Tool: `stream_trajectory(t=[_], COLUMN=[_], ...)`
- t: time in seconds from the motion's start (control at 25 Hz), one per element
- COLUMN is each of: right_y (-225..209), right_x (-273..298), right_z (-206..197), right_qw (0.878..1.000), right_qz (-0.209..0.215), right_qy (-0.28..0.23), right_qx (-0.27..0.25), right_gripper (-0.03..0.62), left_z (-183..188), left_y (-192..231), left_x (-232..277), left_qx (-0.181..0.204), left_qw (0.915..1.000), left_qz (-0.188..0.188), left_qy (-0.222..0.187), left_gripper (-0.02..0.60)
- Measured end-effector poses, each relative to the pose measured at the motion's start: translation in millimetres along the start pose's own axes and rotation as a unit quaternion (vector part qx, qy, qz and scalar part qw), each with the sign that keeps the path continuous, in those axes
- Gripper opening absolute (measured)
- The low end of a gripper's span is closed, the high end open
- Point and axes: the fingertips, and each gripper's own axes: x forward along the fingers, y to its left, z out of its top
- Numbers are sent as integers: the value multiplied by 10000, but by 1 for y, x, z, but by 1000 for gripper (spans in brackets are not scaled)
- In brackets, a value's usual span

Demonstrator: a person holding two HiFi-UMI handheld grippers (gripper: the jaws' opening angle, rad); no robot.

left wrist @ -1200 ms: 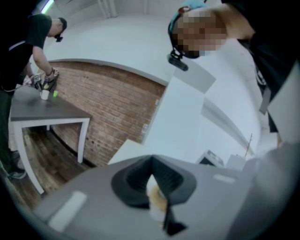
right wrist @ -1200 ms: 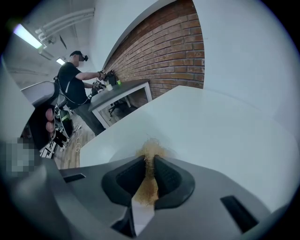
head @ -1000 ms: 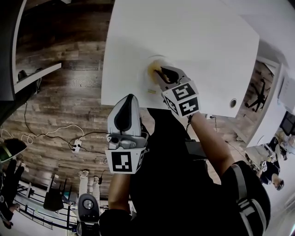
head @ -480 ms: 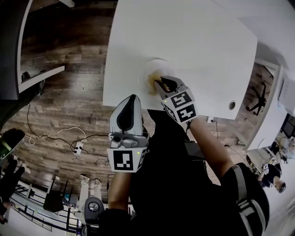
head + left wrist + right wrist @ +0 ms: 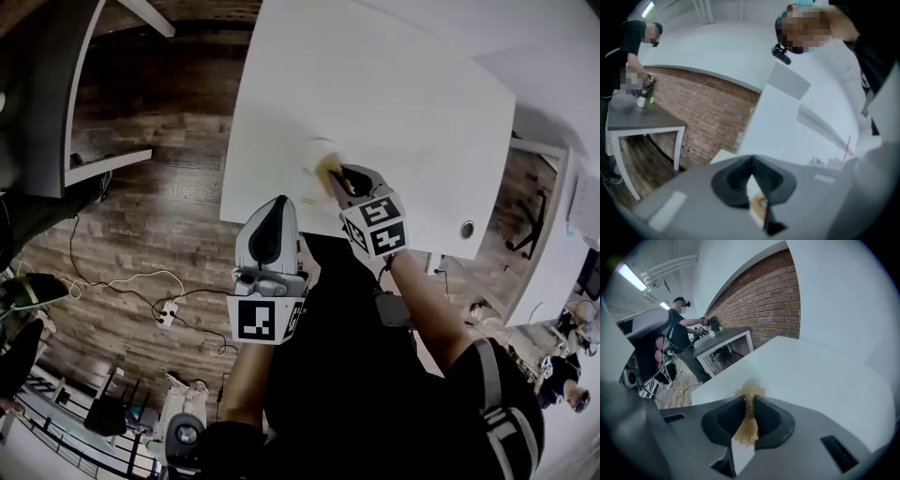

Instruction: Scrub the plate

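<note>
Two tongs appear in the head view. The right tongs [image 5: 335, 174] reach over the white tabletop [image 5: 403, 84], with a tan scrubber [image 5: 327, 168] at their tips, over the plate [image 5: 312, 150]. The plate lies just ahead of these tongs, near the tabletop's edge; contact between scrubber and plate cannot be confirmed. The left tongs [image 5: 277, 202] hang short of the plate, tips at the tabletop's near edge, beside the right tongs and apart from them. Left gripper view: the jaws are drawn together with tips meeting, and a thin wedge behind them shows white and a tan patch. Whether they grip anything cannot be determined. Beyond these tongs stand a brick wall [image 5: 708, 112] and a grey side table [image 5: 642, 123]. Right gripper view: the jaws are clamped on the scrubber, its frayed tuft protruding past the tips over the tabletop. The plate's outline is not distinguishable here. Left of these tongs, a person [image 5: 682, 331] stands at another table.
</note>
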Motion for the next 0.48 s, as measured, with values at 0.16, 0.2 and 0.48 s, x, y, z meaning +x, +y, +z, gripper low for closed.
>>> stream_trajectory(t=[0.16,0.2,0.48], right_y=[-5,-5,0], right_x=[-23,-28,-77], right_z=[20,26,73], right_qw=[9995,9991,9929], right_qz=[-75,-85,-23], right_qy=[-317,-410,-1193], right_qx=[-4,-4,32], right_gripper=[51,51,51], left_z=[21,26,62], left_y=[-14,-17,-35], left_x=[1,1,-1], left_qx=[119,149,292], left_qw=[9998,9997,9986], left_qz=[-52,-59,4], left_qy=[-172,-208,-452], left_gripper=[3,3,3])
